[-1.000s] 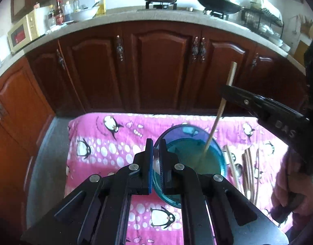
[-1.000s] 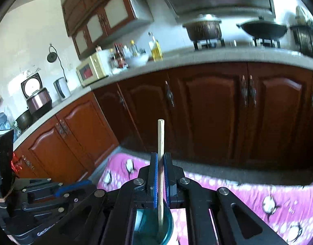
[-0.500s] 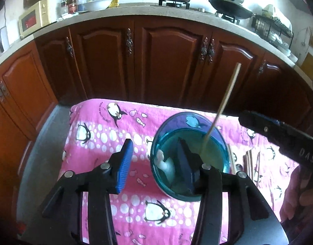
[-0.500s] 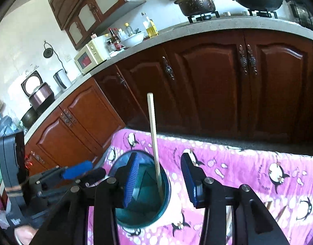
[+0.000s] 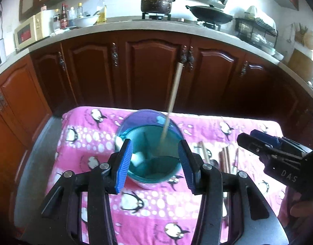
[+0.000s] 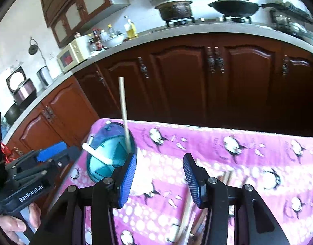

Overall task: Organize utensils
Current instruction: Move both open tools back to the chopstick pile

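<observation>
The teal cup [image 5: 150, 155] stands mid-cloth, a chopstick [image 5: 172, 94] rising tilted from it and blocking passage over its rim. Loose chopsticks [image 5: 223, 159] clutter the worktop [image 5: 91, 143] just right of it. Left and far right, the pink cloth [image 6: 248, 153] lies open.

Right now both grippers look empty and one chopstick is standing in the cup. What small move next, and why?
Probably bring the right gripper down toward the loose chopsticks on the pink cloth beside the teal cup. One chopstick already leans inside the cup. The right jaws have just been opening and hold nothing, and more chopsticks lie just below them in the right wrist view.
</observation>
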### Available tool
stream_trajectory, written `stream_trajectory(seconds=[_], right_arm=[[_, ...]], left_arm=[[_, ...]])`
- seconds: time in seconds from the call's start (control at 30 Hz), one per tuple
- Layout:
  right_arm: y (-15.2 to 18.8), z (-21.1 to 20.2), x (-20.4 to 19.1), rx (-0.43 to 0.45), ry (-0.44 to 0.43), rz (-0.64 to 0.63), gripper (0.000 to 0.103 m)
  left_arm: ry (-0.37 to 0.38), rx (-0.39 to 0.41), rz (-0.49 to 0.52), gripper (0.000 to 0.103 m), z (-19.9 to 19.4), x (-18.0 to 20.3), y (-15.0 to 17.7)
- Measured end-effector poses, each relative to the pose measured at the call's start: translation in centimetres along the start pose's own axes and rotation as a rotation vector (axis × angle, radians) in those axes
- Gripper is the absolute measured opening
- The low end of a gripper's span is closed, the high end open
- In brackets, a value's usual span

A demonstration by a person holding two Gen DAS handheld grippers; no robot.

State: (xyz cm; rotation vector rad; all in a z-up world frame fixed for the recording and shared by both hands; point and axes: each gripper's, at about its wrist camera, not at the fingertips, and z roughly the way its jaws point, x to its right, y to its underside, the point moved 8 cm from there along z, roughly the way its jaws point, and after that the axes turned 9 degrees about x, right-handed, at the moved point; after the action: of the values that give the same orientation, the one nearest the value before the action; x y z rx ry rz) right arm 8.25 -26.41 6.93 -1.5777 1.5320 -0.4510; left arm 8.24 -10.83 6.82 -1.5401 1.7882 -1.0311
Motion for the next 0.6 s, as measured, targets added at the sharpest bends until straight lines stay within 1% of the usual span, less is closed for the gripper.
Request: stream_trajectory(seconds=[0.03,0.07,0.13,0.37,0.4,0.6], right_arm=[[0.2,-0.5,0.4,0.002,0.014,-0.001,0.048],[0.2,-0.9,1.0,0.003,0.03,-0.002,0.052],[0.6,-1.9,2.1,0.007,0.058,0.004,0.059],[2.5,-4.2,5.9,-0.015,0.125,0.049,0.059],[3.1,-4.5,6.7,-0.026,0.135,0.055,0.059],[6.3,-4.6,9.9,-0.096,0.18,0.088,0.061]], left_arm=[[0.005,-0.002,0.004,0.046,0.1,0.5,0.2],[0.009,-0.004,0.009,0.046,0.1,0.9,0.4],[0.022,-0.006,0.018,0.046,0.2,2.0,0.8],[0.073,-0.014,0.048,0.046,0.5,5.7,1.9],[0.086,-0.022,0.054,0.046,0.8,6.4,2.2],[0.113,-0.06,0.063,0.046,2.0,7.4,3.7]])
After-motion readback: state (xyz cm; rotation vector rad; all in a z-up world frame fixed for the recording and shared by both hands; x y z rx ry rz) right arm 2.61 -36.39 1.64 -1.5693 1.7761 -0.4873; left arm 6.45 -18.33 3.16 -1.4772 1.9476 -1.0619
